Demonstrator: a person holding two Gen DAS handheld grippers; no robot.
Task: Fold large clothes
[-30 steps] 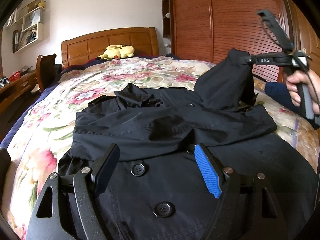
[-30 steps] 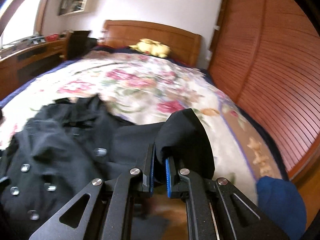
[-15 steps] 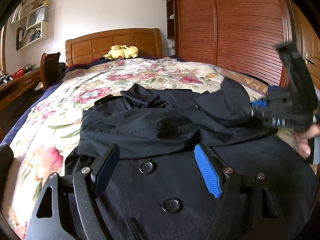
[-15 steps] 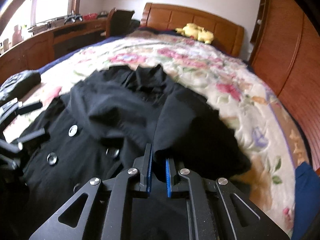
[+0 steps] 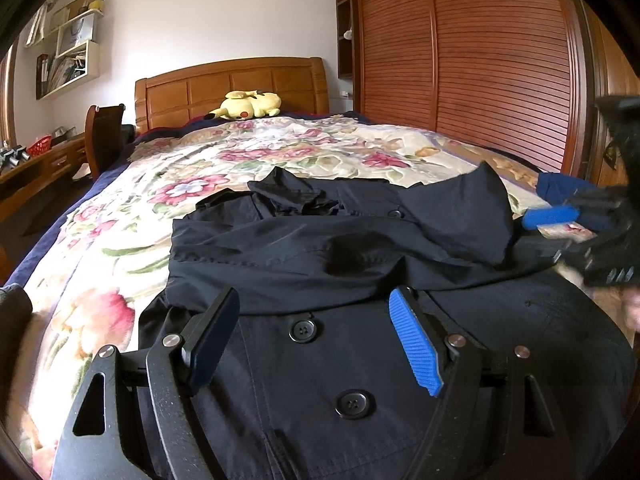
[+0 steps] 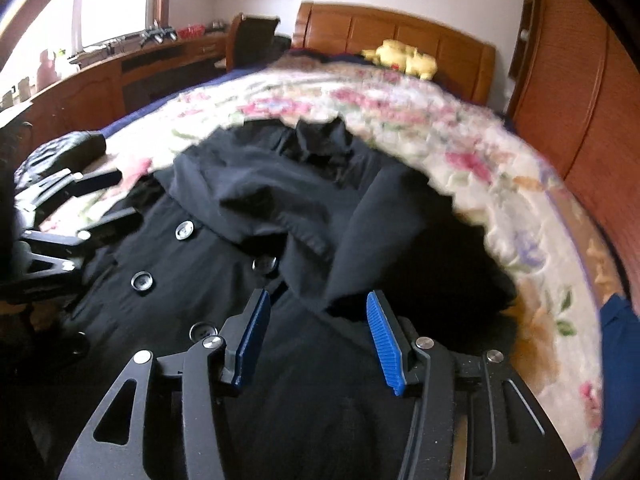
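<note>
The left claw [image 5: 312, 340] hovers low and tilted down over the buttoned front of the black coat [image 5: 360, 264], jaws spread wide with nothing between them. The coat, smooth dark cloth with round buttons, lies across the foot end of the floral quilted bed [image 5: 132, 216], its sleeve [image 6: 384, 236] folded over the chest. The right claw [image 6: 320, 336], which pinched that sleeve aloft a second ago, has come down near the bed's right edge; its ribbed blue jaws have just been opening and stand apart, the cuff lying loose between them.
</note>
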